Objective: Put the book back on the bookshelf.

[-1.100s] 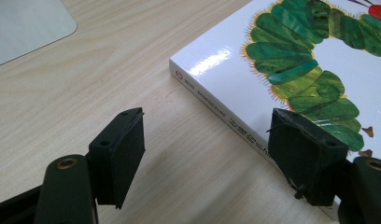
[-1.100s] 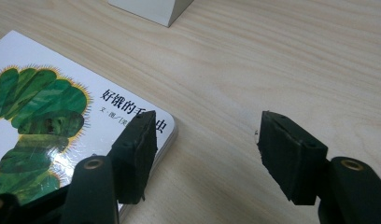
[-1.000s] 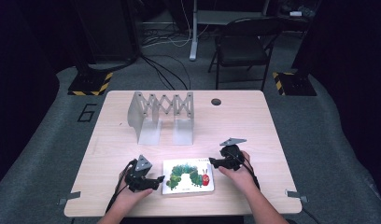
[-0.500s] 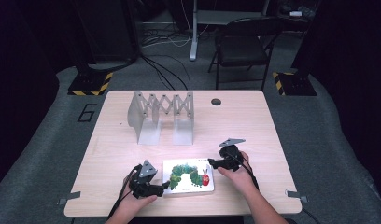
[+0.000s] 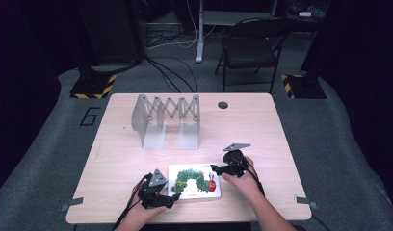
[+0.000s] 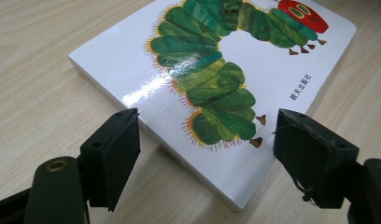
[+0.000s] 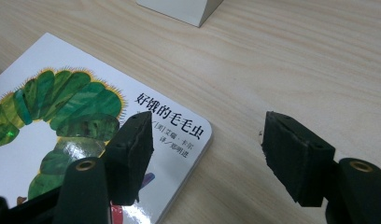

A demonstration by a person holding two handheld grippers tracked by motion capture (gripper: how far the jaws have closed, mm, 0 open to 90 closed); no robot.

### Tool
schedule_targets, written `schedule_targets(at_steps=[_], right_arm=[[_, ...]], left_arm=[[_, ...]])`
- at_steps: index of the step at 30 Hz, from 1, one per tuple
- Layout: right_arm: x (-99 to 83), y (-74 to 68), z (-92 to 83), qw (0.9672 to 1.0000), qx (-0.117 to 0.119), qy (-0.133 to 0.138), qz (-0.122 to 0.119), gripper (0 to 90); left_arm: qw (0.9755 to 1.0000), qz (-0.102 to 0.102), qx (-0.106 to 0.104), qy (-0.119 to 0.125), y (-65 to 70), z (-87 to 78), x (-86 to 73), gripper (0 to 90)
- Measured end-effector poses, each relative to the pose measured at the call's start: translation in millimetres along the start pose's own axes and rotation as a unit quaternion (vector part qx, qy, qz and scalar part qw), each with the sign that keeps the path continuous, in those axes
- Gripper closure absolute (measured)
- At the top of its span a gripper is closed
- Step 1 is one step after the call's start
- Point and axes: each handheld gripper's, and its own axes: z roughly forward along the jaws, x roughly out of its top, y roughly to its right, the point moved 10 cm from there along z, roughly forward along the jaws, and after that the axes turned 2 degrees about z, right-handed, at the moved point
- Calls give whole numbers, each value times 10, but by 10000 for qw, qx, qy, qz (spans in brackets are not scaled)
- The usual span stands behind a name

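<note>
A picture book [image 5: 193,182] with a green caterpillar on its cover is lying flat on the wooden table [image 5: 262,125], near the front edge. It is sitting between the two grippers.

The left gripper [image 6: 205,154] is being held at the book's left front corner. Its jaws are spread wide and have just been opening. The corner is sitting between them, but it is not being pinched.

The right gripper [image 7: 205,156] is being held at the book's right side. Its jaws are spread too and have just been opening. One jaw is hanging over the cover and the other over bare table. Nothing is being squeezed.

The grey folding rack [image 5: 166,120] is standing well apart, farther back.

The book is thin and flat, so the cover alone could be caught and flipped open. The book could also be pushed along the smooth table, or slip out if only a corner is being pinched.
</note>
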Motion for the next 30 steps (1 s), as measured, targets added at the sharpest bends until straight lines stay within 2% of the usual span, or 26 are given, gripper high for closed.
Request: schedule_targets(at_steps=[10,11,15,17,20,22,24,25,26,27,28,30], right_arm=[[13,-29,26,9999,101,-53,-22,323],[17,-33,30,9999,109,-47,-14,323],[23,-36,45,9999,105,-82,4,320],[35,-44,61,9999,121,-56,37,320],[24,-55,79,9998,144,-144,47,320],[18,-53,83,9997,144,-175,37,321],[11,-59,82,9995,168,-237,94,320],[29,-40,93,9997,161,-171,32,321],[28,-35,89,9996,175,-192,69,321],[27,-37,85,9995,172,-222,152,321],[31,-17,85,9995,184,-217,111,321],[40,-3,88,9994,205,-200,175,325]], left_arm=[[10000,65,-36,-24,57,25,-29,219],[9999,133,-10,-101,54,28,-48,210],[9999,104,-68,-99,60,34,-57,198],[9999,118,12,-70,42,52,-61,187],[9999,115,5,-69,64,73,-70,161],[9997,238,35,-111,55,70,-74,154],[9996,246,41,-102,54,74,-71,150],[9996,246,41,-102,54,74,-71,148],[9996,240,15,-115,59,76,-69,146],[9997,240,78,-65,54,90,-61,145],[9996,252,76,-31,55,97,-55,144],[9996,277,44,-3,55,113,-44,143]])
